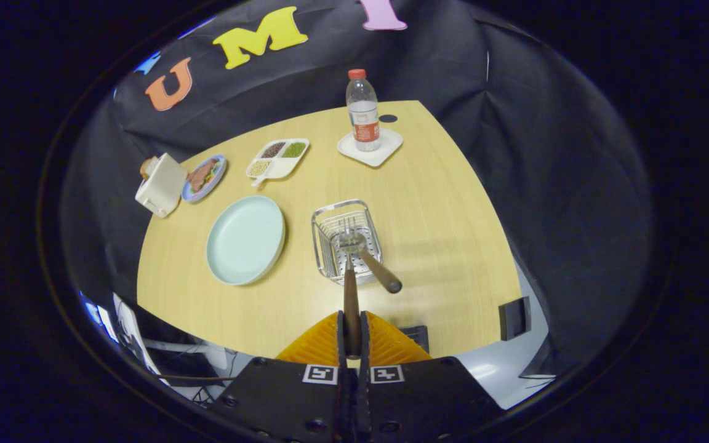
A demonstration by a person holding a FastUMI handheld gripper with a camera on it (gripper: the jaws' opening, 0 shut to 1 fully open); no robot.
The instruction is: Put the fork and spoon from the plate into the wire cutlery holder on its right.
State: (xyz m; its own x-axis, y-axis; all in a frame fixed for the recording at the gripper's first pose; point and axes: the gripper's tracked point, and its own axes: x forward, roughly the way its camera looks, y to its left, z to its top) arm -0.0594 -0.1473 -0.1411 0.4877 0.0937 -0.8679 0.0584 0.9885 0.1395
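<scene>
My gripper [352,320] is shut on the dark handle of a utensil that looks like the fork [351,289]. Its orange fingers [320,344] press the handle from both sides. The metal head with its tines reaches forward over the wire cutlery holder [324,243]. A second utensil, apparently the spoon [380,274], rests in the holder head down, its brown handle leaning out over the near right rim. The light blue plate [245,239] lies just left of the holder with nothing on it.
On the round wooden table [440,234], beyond the holder, a water bottle [363,111] stands on a white square coaster. A divided snack tray [277,159], a small plate of food [204,176] and a white toaster [161,184] sit at the far left.
</scene>
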